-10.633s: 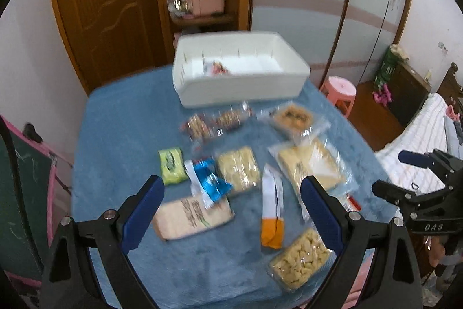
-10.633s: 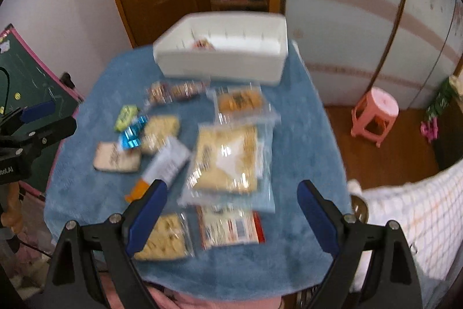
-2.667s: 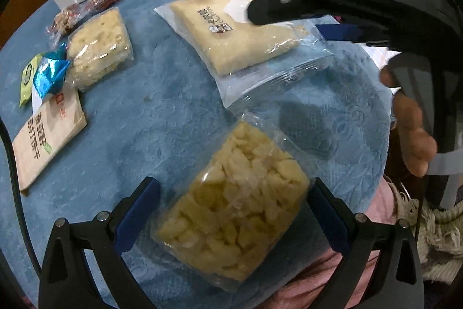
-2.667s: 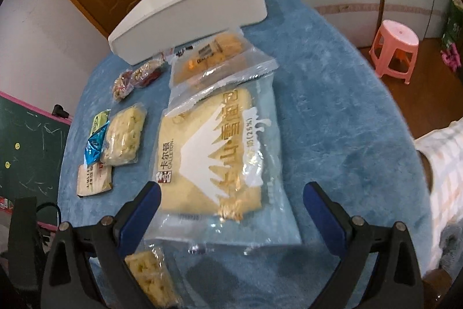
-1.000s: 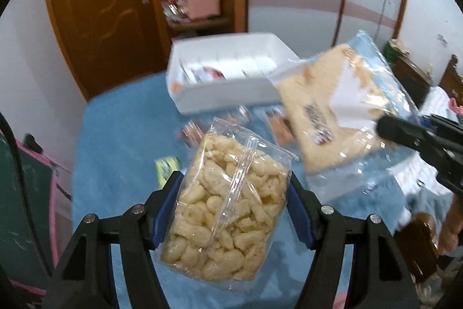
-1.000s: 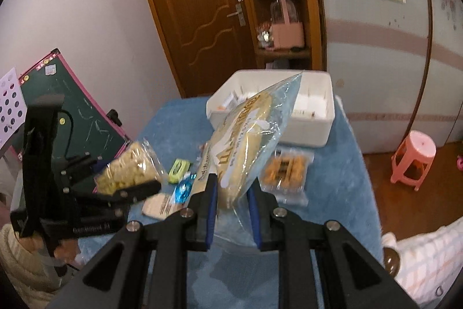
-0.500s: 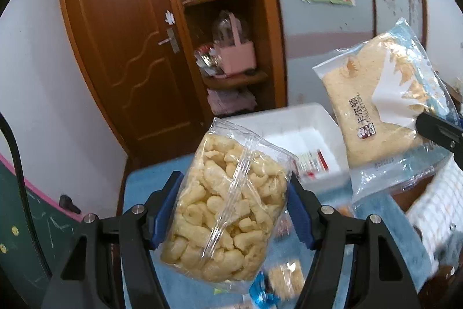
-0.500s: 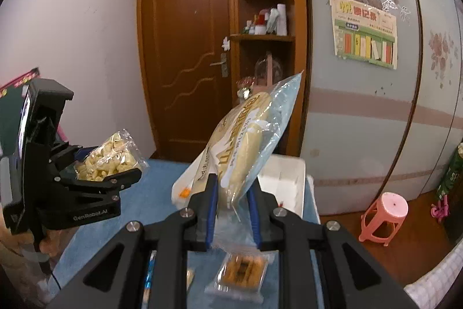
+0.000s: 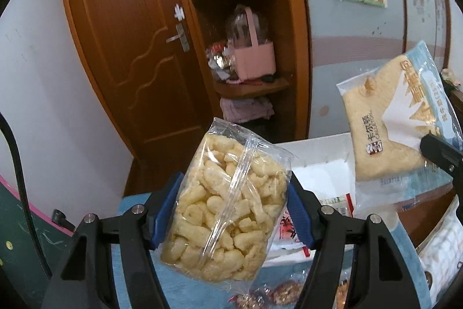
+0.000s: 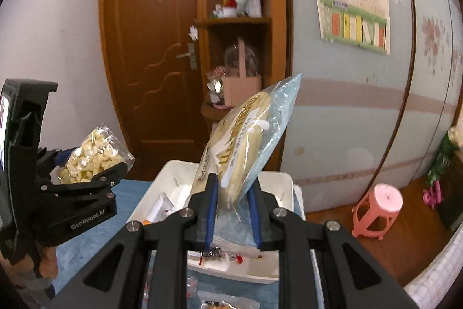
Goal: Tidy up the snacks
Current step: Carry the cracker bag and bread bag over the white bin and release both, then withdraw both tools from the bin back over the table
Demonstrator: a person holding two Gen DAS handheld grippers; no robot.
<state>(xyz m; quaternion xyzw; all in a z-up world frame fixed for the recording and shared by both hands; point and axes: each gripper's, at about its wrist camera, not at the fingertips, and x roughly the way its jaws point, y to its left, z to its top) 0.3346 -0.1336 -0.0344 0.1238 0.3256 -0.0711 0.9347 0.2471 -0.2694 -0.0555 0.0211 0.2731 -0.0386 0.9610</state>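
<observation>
- The left gripper [image 9: 231, 215] is closed on the puff bag [image 9: 228, 210], its blue pads pressing the bag's two long sides; the bag stands upright, long axis along the fingers, clear of the table.
- The right gripper [image 10: 233, 210] is pinched nearly shut on the lower edge of the bread bag [image 10: 246, 141], which rises edge-on and leans right, long axis up and away from the jaws.
- The white bin [image 10: 277, 187] sits at the table's far edge, straight ahead of and below both bags, with a few small packets already in it.
- In the right view the bread bag hangs directly over the bin's near wall; the puff bag [image 10: 92, 157] is well left of the bin, over the blue cloth [image 10: 127, 193].
- By that, the right hand looks nearer the drop: a short lowering forward. The left must travel right first.
</observation>
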